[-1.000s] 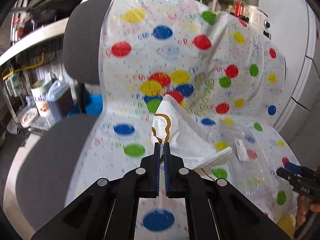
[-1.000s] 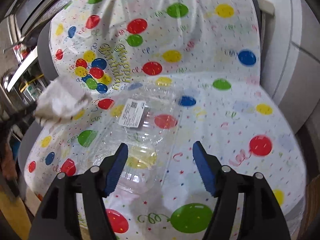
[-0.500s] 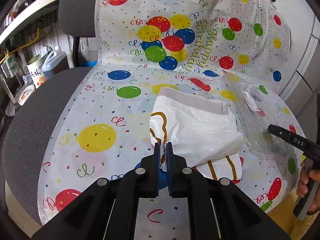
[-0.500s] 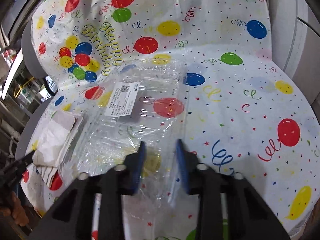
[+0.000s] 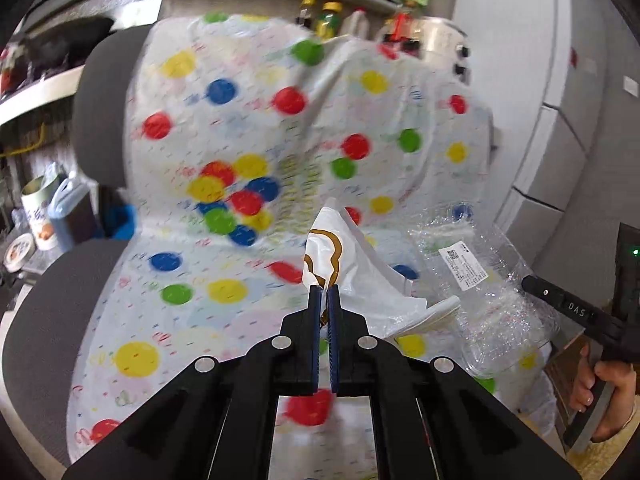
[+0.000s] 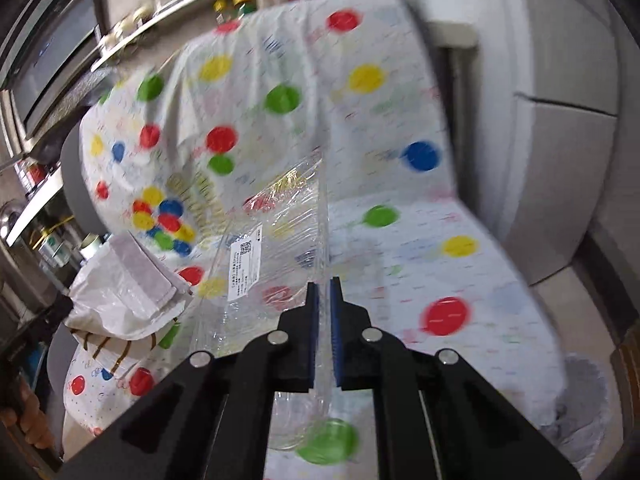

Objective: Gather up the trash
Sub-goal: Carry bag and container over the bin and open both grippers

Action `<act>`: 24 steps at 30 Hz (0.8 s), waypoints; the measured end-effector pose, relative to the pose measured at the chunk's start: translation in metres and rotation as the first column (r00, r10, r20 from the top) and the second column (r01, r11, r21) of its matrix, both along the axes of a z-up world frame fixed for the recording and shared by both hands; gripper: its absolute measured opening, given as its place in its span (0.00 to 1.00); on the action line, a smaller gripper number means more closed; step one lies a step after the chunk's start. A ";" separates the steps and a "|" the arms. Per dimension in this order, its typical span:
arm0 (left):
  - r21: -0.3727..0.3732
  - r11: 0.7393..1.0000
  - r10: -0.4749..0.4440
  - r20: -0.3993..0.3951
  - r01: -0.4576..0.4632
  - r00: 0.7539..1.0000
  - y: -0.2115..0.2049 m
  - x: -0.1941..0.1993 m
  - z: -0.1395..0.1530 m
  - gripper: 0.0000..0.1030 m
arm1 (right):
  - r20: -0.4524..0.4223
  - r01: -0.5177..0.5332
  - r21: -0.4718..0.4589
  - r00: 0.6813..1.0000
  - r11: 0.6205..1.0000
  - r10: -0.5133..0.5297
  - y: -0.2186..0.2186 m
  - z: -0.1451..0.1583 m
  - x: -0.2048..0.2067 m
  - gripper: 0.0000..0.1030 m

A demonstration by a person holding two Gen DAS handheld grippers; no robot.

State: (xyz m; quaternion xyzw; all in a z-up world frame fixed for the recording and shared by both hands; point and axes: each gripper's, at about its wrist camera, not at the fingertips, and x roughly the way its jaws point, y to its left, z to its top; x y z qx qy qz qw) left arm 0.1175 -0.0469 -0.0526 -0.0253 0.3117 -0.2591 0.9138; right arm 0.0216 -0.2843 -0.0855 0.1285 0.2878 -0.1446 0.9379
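Observation:
My left gripper is shut on a white plastic bag with brown line print, held up off the chair seat. The same bag hangs at the left in the right wrist view. My right gripper is shut on the edge of a clear plastic clamshell container with a white label, lifted and tilted upward. In the left wrist view that container hangs at the right, with the right gripper's black body and a hand beside it.
A grey office chair is draped with a balloon-print plastic sheet. A bin lined with a grey bag stands low at the right. Shelves with bottles run behind. White cabinets flank the right; cans and a jug sit left.
The right gripper shut on the clear container's edge and lifted it. Both grippers dipped toward the seat, then rose and pulled back, the left still carrying the white bag.

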 end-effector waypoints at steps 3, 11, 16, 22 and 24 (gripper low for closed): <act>-0.007 0.998 -0.069 0.038 0.069 0.997 -0.037 -0.015 0.011 0.04 | 0.015 0.063 -0.006 0.998 0.998 -0.063 -0.023 0.006 -0.032 0.06; -0.022 0.962 -0.270 0.079 0.273 0.960 -0.142 -0.057 0.016 0.04 | 0.025 0.261 -0.048 0.965 0.964 -0.260 -0.085 0.012 -0.129 0.06; -0.028 0.907 -0.416 0.090 0.420 0.905 -0.213 -0.095 0.010 0.04 | 0.004 0.402 -0.066 0.916 0.913 -0.402 -0.123 0.001 -0.194 0.06; 0.003 0.837 -0.544 0.115 0.547 0.831 -0.286 -0.143 -0.007 0.04 | -0.056 0.545 -0.064 0.834 0.836 -0.549 -0.160 -0.028 -0.260 0.07; 0.036 0.818 -0.573 0.128 0.574 0.809 -0.311 -0.161 -0.017 0.04 | -0.079 0.575 -0.069 0.812 0.815 -0.579 -0.169 -0.040 -0.276 0.07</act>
